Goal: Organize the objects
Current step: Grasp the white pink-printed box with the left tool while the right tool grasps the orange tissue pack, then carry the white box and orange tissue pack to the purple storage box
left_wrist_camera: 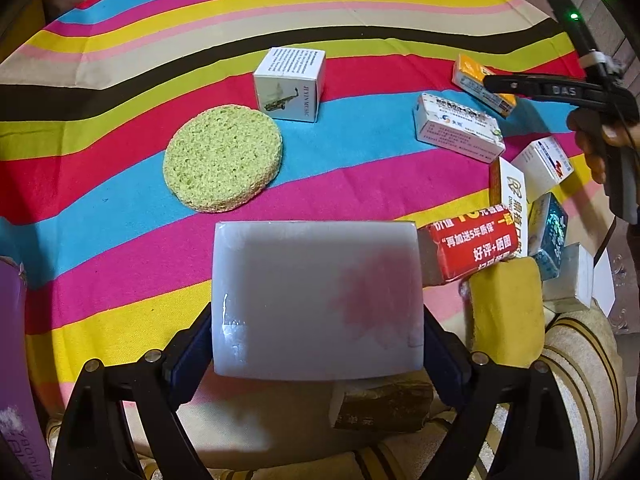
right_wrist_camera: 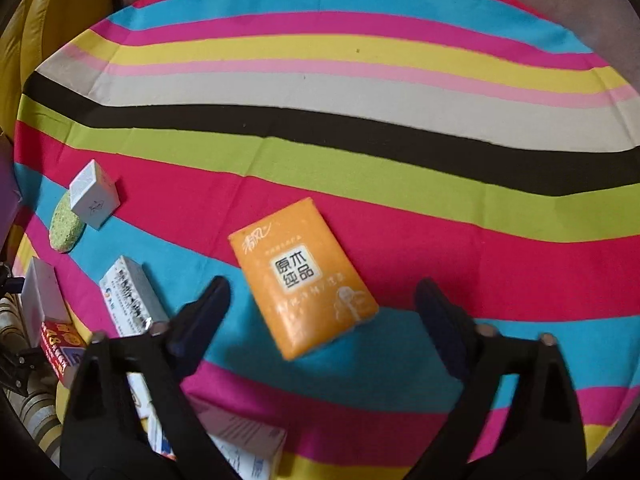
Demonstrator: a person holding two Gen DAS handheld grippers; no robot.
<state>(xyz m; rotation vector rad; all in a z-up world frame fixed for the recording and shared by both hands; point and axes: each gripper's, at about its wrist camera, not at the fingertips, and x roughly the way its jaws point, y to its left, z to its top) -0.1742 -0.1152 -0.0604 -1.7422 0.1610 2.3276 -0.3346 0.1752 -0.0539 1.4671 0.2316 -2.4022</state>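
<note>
My left gripper (left_wrist_camera: pixel 318 346) is shut on a pale grey rectangular block (left_wrist_camera: pixel 316 300), held over the striped cloth (left_wrist_camera: pixel 120 240); its blue-padded fingers (left_wrist_camera: pixel 192 344) press the block's two sides. My right gripper (right_wrist_camera: pixel 320 320) is open, and an orange tissue pack (right_wrist_camera: pixel 302 280) lies flat on the cloth between and just beyond its fingers. In the left wrist view the right gripper (left_wrist_camera: pixel 496 82) reaches in from the right over that orange pack (left_wrist_camera: pixel 476 76). A round green sponge (left_wrist_camera: pixel 222 158) and a white cube box (left_wrist_camera: pixel 290 84) lie further out.
Packed at the right of the held block are a red box (left_wrist_camera: pixel 468 246), a yellow sponge (left_wrist_camera: pixel 506 312), a blue box (left_wrist_camera: pixel 550 228) and white medicine boxes (left_wrist_camera: pixel 458 126). A purple object (left_wrist_camera: pixel 14 340) stands at the left edge. The cloth's edge falls to a striped cushion (left_wrist_camera: pixel 580 360).
</note>
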